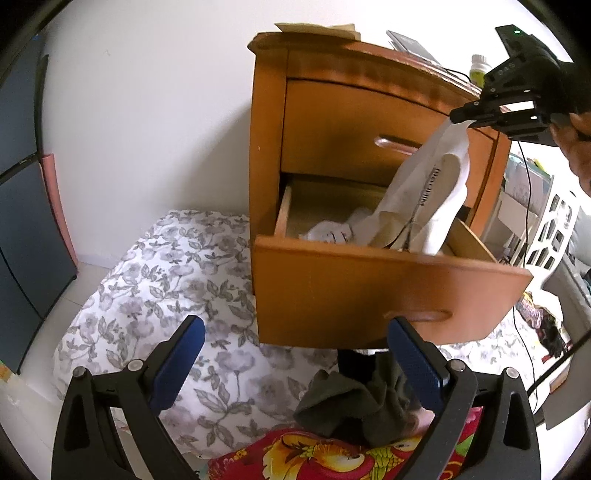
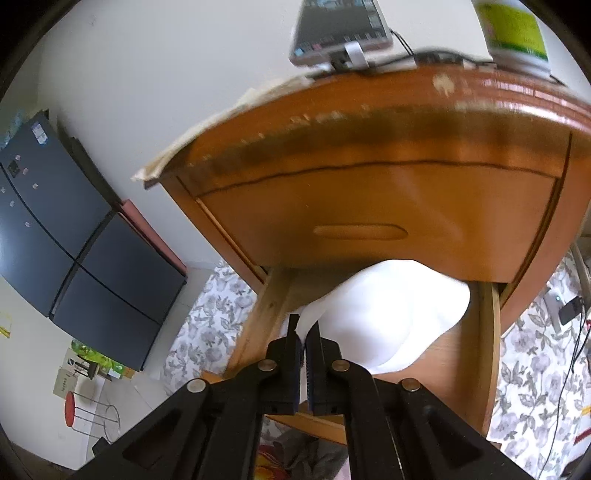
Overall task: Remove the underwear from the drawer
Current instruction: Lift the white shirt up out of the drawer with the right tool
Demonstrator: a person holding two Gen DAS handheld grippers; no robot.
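Underwear (image 1: pixel 424 192), white, one piece: we log it hanging from the right gripper (image 1: pixel 460 116), stretched up out of the open lower drawer (image 1: pixel 369 291) of the wooden nightstand (image 1: pixel 269 110). Its top edge is pinched between the jaws; its lower end trails over the drawer's interior near the front right corner. A printed waistband shows on the inside of the cloth. In the right wrist view the same cloth (image 2: pixel 388 314) fills the space under the upper drawer front (image 2: pixel 369 221), and we see the right gripper (image 2: pixel 304 332) with its jaws clamped together on a thin fold of the fabric.

Second white garment (image 1: pixel 332 230): we note it lying crumpled on the drawer floor, toward the front left.

Left gripper (image 1: pixel 295 354): we record it low in front of the drawer, jaws spread wide, blue pads (image 1: pixel 177 362) bare and holding nothing, clear of the drawer front.

Nightstand top: we count a phone (image 2: pixel 340 29) with a cable, a white bottle with a yellow-green label (image 2: pixel 517 33) at the right edge, and papers (image 1: pixel 317 29) overhanging the back left.

Below the drawer: we list a floral grey-and-white bed cover (image 1: pixel 166 295), a dark olive cloth (image 1: pixel 351 406) bunched on it, and a red patterned fabric (image 1: pixel 332 458) at the near edge.

Surroundings: we note a dark multi-door refrigerator (image 2: pixel 74 240) against the wall at left and a white lattice basket (image 1: pixel 550 229) at right.
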